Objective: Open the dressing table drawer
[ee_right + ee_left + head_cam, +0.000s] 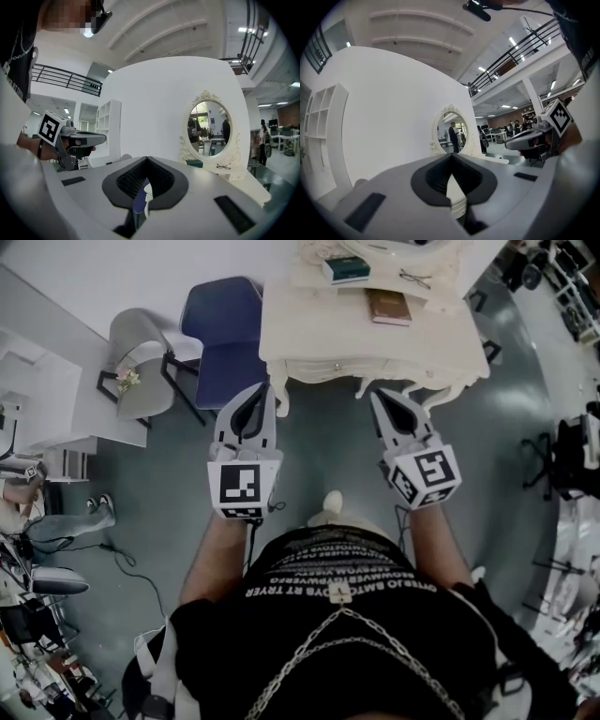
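The cream dressing table stands at the top of the head view, its drawer front with a small knob facing me. My left gripper is shut and empty, its tip just short of the table's front left corner. My right gripper is also shut on nothing, a little before the drawer front. In the left gripper view the shut jaws point at the oval mirror. In the right gripper view the closed jaws aim left of the mirror.
A blue chair stands left of the table, a grey chair beyond it. On the tabletop lie a green book, a brown book and glasses. Cables trail on the floor at left.
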A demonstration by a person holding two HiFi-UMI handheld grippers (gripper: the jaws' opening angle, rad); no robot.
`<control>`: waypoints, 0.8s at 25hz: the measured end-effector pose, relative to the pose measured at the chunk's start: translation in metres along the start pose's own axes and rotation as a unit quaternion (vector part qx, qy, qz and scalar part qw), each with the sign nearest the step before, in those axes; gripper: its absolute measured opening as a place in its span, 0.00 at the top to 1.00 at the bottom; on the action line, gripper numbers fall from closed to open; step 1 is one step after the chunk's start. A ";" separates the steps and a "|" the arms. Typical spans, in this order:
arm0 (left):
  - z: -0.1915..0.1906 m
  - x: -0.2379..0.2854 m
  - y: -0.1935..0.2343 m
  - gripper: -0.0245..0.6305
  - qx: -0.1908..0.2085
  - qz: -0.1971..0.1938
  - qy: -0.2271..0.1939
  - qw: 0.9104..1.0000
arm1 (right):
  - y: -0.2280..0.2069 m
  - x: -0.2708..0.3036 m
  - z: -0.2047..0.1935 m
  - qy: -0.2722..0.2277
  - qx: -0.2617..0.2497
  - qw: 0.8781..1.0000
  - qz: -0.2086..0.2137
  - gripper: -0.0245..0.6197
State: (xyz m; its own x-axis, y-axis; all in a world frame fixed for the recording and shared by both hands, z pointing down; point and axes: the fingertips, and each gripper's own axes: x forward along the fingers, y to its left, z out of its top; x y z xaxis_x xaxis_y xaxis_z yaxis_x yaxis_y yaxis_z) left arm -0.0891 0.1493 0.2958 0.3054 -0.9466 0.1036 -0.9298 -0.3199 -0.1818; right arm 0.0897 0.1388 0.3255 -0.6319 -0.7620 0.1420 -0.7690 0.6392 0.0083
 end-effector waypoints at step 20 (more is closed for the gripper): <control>-0.010 0.077 -0.026 0.96 0.001 0.042 0.047 0.998 | -0.081 0.039 -0.022 0.015 0.030 0.997 0.072 0.96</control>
State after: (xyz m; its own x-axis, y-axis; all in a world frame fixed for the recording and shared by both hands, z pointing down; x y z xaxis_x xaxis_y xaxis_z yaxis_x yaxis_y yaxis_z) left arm -0.0434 0.0847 0.3179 0.2053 -0.9622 0.1789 -0.9511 -0.2393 -0.1954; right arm 0.1297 0.0599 0.3524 -0.7331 -0.6593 0.1667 -0.6761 0.7332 -0.0735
